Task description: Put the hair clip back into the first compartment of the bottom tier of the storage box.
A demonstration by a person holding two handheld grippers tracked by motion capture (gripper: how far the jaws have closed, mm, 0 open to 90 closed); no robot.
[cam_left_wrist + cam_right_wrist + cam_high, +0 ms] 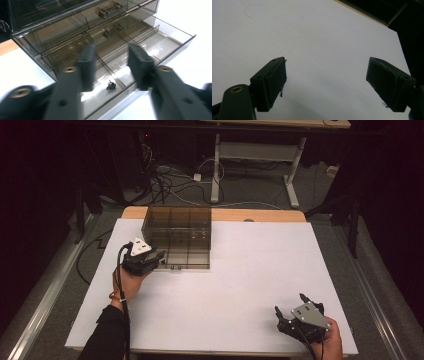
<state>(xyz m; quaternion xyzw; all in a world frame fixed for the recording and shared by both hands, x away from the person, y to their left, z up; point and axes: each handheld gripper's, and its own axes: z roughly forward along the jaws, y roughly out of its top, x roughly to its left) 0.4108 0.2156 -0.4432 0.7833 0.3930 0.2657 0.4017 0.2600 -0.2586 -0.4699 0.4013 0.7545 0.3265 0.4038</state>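
Note:
A smoky see-through drawer cabinet (176,234) stands at the table's back left. Its bottom drawer (172,32) is pulled out, split into compartments. A small black object (111,85) lies in a near compartment. My left gripper (160,258) is at the drawer's front left corner, and in the left gripper view the left gripper (111,53) hangs open just above the drawer with nothing between its fingers. My right gripper (289,303) rests near the table's front right; the right gripper (327,65) is wide open over bare white tabletop.
The two upper drawers are shut, each with a clear bar handle (110,11). The white table (250,270) has a wooden strip (260,215) along its far edge. Cables and desk legs (216,170) lie on the floor beyond.

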